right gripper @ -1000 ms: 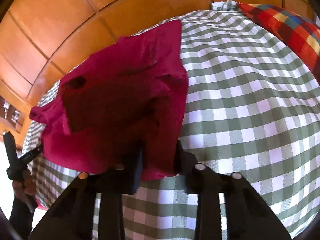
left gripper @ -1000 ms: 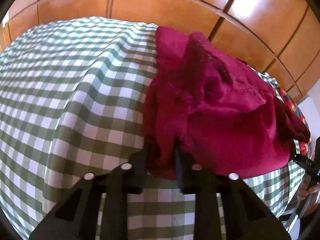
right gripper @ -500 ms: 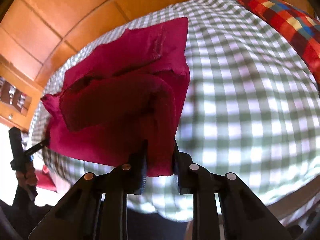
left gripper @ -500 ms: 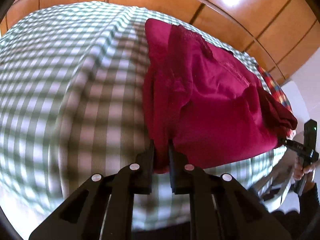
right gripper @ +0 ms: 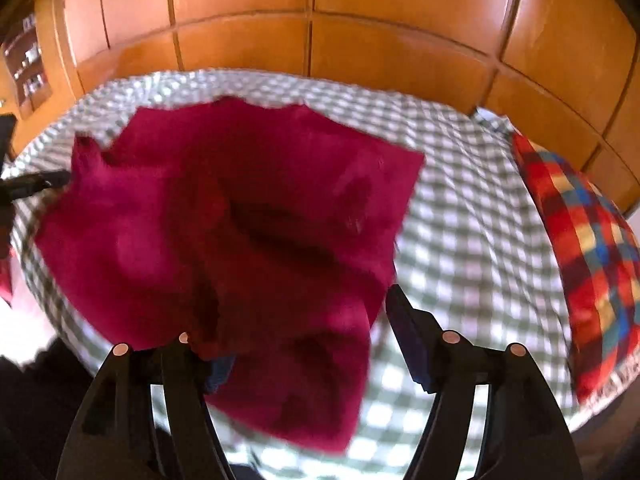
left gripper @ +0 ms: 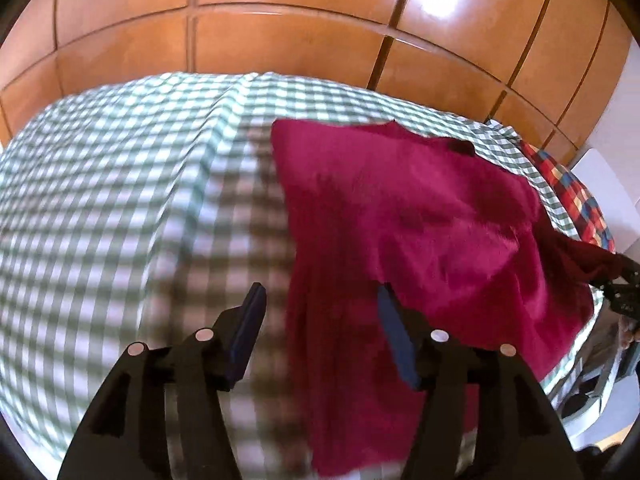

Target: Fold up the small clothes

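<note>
A crimson garment (left gripper: 408, 236) lies spread on the green-and-white checked bed cover (left gripper: 120, 208), its near edge hanging toward me. My left gripper (left gripper: 320, 300) is open, its jaws wide apart over the garment's near left edge, gripping nothing. In the right wrist view the same garment (right gripper: 248, 224) lies rumpled, with a fold in the middle. My right gripper (right gripper: 304, 312) is open too; the cloth drapes over its left finger and hides that tip. The frames are blurred by motion.
Orange wooden wardrobe panels (left gripper: 304, 40) stand behind the bed. A red, blue and yellow checked pillow (right gripper: 592, 256) lies at the right end of the bed, also in the left wrist view (left gripper: 576, 200). The other gripper shows at the right edge (left gripper: 624, 288).
Both grippers were shut on the garment's near edge and have opened, letting it go. Both views have pulled back and tilted up, and the garment now lies flatter on the bed.
</note>
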The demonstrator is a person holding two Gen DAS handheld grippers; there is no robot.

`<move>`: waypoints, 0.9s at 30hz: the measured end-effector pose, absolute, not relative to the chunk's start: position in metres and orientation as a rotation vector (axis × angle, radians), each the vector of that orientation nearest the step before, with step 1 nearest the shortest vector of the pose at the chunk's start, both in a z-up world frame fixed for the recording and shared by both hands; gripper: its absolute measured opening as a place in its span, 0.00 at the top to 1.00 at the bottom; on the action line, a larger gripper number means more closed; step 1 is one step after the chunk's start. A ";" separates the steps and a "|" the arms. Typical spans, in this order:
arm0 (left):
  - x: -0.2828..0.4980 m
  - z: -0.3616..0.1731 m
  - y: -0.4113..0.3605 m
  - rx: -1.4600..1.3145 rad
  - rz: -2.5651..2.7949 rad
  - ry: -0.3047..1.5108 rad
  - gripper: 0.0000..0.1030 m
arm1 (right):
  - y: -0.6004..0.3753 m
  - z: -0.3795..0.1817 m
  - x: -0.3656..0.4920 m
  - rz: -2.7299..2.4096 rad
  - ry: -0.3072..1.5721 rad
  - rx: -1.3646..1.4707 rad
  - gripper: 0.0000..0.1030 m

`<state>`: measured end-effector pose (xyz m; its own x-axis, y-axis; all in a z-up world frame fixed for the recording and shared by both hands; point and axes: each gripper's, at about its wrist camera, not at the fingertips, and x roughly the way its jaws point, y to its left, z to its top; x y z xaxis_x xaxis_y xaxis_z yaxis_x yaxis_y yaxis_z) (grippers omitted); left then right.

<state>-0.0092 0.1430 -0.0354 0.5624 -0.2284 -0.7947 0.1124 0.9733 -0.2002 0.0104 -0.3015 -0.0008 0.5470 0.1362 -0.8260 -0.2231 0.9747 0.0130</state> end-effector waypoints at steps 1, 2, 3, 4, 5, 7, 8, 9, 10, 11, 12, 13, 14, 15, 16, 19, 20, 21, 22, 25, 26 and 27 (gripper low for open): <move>0.003 -0.036 0.138 -0.139 -0.199 0.958 0.47 | -0.308 -0.001 0.021 0.203 0.975 -0.030 0.43; 0.012 -0.036 0.138 -0.161 -0.198 0.961 0.50 | -0.313 -0.001 0.029 0.190 0.975 0.025 0.43; 0.020 -0.036 0.139 -0.189 -0.202 0.965 0.50 | -0.324 -0.002 0.038 0.171 0.976 0.087 0.43; 0.028 -0.036 0.138 -0.216 -0.206 0.966 0.50 | -0.330 -0.005 0.043 0.164 0.981 0.118 0.43; 0.033 -0.036 0.138 -0.228 -0.210 0.965 0.50 | -0.339 -0.008 0.048 0.169 0.991 0.159 0.43; 0.039 -0.037 0.136 -0.241 -0.235 0.969 0.50 | -0.344 -0.012 0.053 0.190 1.007 0.222 0.43; 0.041 -0.038 0.134 -0.244 -0.248 0.971 0.50 | -0.343 -0.013 0.053 0.196 1.008 0.234 0.43; 0.043 -0.039 0.133 -0.245 -0.258 0.972 0.50 | -0.344 -0.014 0.053 0.213 1.008 0.254 0.43; 0.043 -0.040 0.131 -0.248 -0.280 0.977 0.50 | -0.344 -0.015 0.054 0.229 1.007 0.271 0.43; 0.045 -0.042 0.130 -0.256 -0.301 0.983 0.50 | -0.343 -0.017 0.055 0.243 1.004 0.293 0.43; 0.046 -0.043 0.129 -0.263 -0.316 0.986 0.51 | -0.342 -0.017 0.055 0.246 1.002 0.302 0.43; 0.047 -0.045 0.127 -0.269 -0.333 0.988 0.57 | -0.340 -0.019 0.058 0.245 1.004 0.306 0.48; 0.048 -0.046 0.126 -0.271 -0.346 0.993 0.61 | -0.337 -0.023 0.062 0.238 1.014 0.300 0.58; 0.049 -0.047 0.125 -0.271 -0.354 0.997 0.71 | -0.336 -0.026 0.065 0.227 1.023 0.292 0.64; 0.049 -0.046 0.125 -0.269 -0.356 0.994 0.82 | -0.336 -0.027 0.066 0.208 1.032 0.276 0.78; 0.042 -0.037 0.124 -0.262 -0.362 0.954 0.92 | -0.341 -0.024 0.062 0.169 1.029 0.264 0.93; 0.038 -0.033 0.125 -0.260 -0.364 0.940 0.92 | -0.343 -0.017 0.058 0.159 1.014 0.259 0.94; 0.035 -0.029 0.126 -0.262 -0.363 0.931 0.93 | -0.345 -0.013 0.054 0.157 1.004 0.254 0.94; 0.030 -0.023 0.128 -0.269 -0.367 0.914 0.93 | -0.346 -0.005 0.050 0.157 0.987 0.247 0.94; 0.017 -0.006 0.134 -0.289 -0.378 0.861 0.93 | -0.342 0.020 0.037 0.170 0.927 0.215 0.94; 0.015 -0.001 0.136 -0.292 -0.374 0.847 0.93 | -0.341 0.026 0.035 0.172 0.912 0.206 0.94; 0.013 0.003 0.137 -0.297 -0.371 0.837 0.93 | -0.339 0.034 0.033 0.173 0.894 0.198 0.94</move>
<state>0.0132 0.1370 0.0029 0.6127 -0.4311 -0.6624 0.2009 0.8956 -0.3970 0.0330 -0.3394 0.0342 0.6142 0.2315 -0.7544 -0.0673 0.9679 0.2423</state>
